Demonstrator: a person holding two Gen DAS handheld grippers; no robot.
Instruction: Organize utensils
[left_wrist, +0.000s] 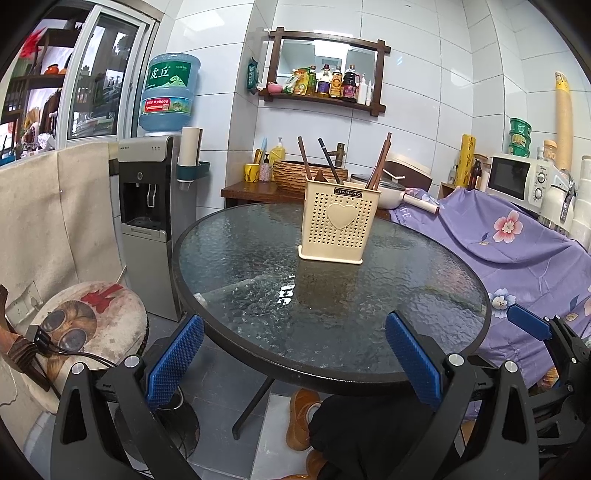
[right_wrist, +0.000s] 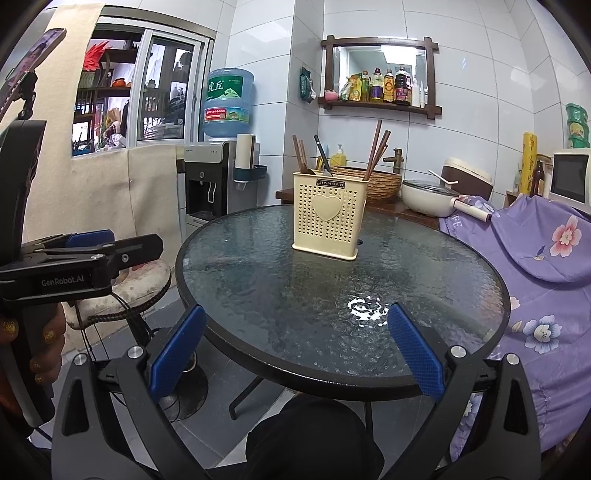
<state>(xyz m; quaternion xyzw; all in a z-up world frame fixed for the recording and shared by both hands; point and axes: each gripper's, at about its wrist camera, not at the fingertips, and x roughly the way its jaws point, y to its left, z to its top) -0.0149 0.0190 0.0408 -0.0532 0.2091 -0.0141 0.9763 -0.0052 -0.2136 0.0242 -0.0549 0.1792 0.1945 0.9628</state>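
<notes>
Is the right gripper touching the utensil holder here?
Apart. In the right wrist view the right gripper is open at the table's near edge, with a wide stretch of bare glass between it and the utensil holder.

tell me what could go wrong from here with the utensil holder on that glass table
1. The utensil holder is tall and narrow, with chopsticks leaning out at the top; bumping them might tip it over.
2. The glass table looks slick, so the holder may slide if pushed rather than gripped.
3. Both the left gripper and right gripper are open and held side by side, so they could knock together if both reach in.
</notes>
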